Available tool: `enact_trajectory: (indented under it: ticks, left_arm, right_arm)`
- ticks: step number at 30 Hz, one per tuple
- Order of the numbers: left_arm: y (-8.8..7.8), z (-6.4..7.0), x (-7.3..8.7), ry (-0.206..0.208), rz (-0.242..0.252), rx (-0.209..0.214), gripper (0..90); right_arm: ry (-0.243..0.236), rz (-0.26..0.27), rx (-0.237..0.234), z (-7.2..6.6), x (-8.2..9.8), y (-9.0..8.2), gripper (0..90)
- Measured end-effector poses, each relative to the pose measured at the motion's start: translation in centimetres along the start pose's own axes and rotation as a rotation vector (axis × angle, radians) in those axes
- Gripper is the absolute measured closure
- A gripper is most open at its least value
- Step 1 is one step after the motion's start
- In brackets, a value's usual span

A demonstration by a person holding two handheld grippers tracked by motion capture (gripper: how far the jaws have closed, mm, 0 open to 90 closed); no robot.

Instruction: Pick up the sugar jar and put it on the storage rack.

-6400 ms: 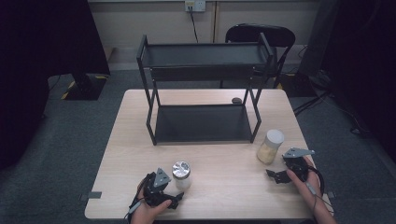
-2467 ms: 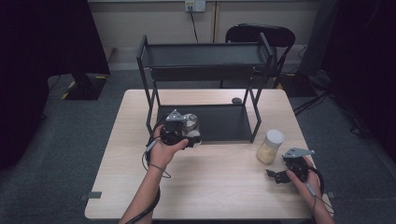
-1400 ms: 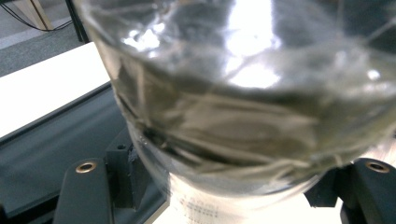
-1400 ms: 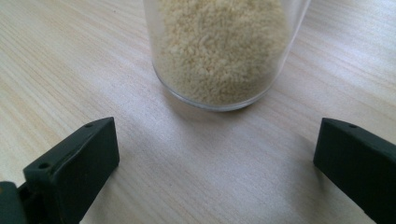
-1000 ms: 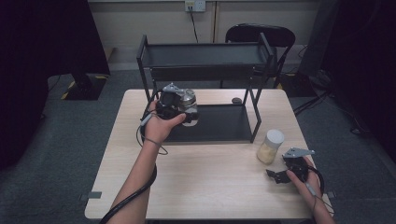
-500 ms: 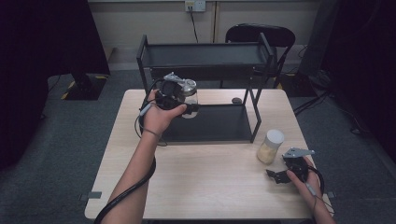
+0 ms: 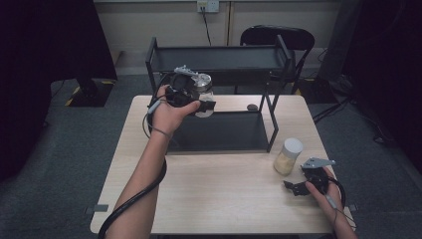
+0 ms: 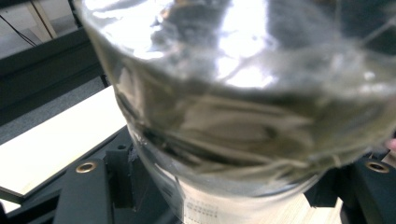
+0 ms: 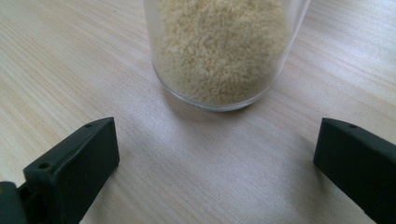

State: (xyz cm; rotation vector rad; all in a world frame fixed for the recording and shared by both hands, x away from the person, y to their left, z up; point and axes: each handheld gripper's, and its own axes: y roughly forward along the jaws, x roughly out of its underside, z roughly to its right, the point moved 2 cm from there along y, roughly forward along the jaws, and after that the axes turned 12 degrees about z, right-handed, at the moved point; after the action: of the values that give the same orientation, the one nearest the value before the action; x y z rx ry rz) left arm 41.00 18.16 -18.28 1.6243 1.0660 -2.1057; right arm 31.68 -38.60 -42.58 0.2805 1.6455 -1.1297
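My left gripper (image 7: 201, 102) is shut on a clear glass jar with a silver lid (image 7: 202, 87), held in the air in front of the black two-tier rack (image 7: 219, 59), between its two shelves. In the left gripper view the jar (image 8: 243, 102) sits close between the black jaws. A second jar with a white lid and pale grains (image 7: 288, 156) stands on the table at the right. My right gripper (image 7: 298, 185) rests near the table's front right, open, with the grain jar (image 9: 219, 51) just beyond its fingertips and apart from them.
The wooden table (image 7: 219, 199) carries the rack at its back half. A small dark round object (image 7: 253, 107) lies on the table behind the rack's lower shelf (image 7: 224, 132). A black chair (image 7: 278, 37) stands behind the table.
The left hand has lifted the silver-lidded jar from the table's front left up and back to the rack, rising further in the last second. The right gripper and the grain jar have stayed put.
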Motion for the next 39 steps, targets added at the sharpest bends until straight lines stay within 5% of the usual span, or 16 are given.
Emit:
enact_trajectory:
  ticks: [39]
  left_arm:
    - [-1.2, 0.0, -6.6, 0.015, 0.021, -0.022, 31.2]
  right_arm:
    - [0.000, 0.000, 0.000, 0.0, 0.0, 0.0, 0.0]
